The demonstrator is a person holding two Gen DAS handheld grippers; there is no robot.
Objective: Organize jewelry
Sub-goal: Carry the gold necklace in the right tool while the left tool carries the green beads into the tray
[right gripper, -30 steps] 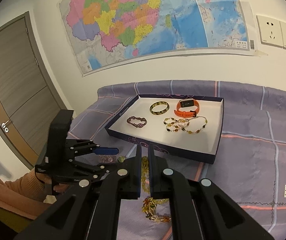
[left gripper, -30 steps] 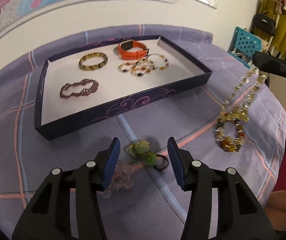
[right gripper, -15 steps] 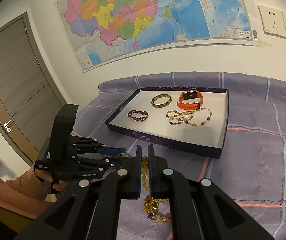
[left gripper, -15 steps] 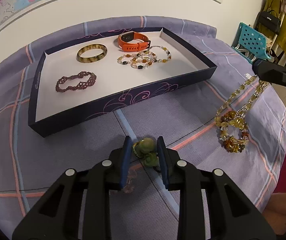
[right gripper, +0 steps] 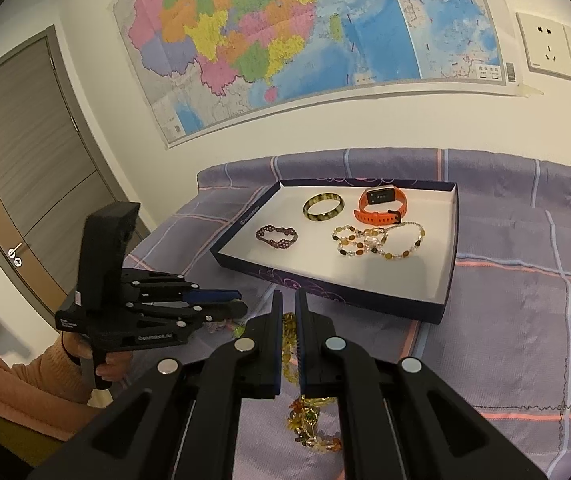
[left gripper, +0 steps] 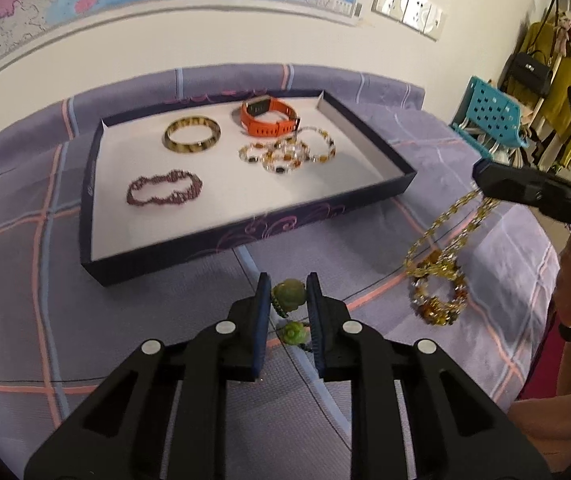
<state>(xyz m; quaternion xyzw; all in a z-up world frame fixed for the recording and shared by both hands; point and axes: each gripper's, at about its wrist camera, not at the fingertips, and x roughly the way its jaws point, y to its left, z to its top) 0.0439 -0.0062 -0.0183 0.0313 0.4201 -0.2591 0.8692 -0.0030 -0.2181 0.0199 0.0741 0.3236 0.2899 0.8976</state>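
Looks like somebody's home, probably a bedroom or spare room. A big map (right gripper: 285, 40) is hanging taped on the wall next to 2 outlets (right gripper: 557, 48), a wooden door (right gripper: 17, 184) is showing at the left, and a bag (left gripper: 531, 74) and clothes (left gripper: 569, 80) are hanging on a rack by a teal chair (left gripper: 489, 114). A plaid purple cloth (right gripper: 525, 280) is covering the surface.

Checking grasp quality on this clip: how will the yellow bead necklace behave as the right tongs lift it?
Probably floppy: the necklace hangs from the right tongs in a slack double strand, its lower loop bunched on the cloth. Likely to swing and trail. Its small glossy beads might slip, though the tongs look shut on the strand.
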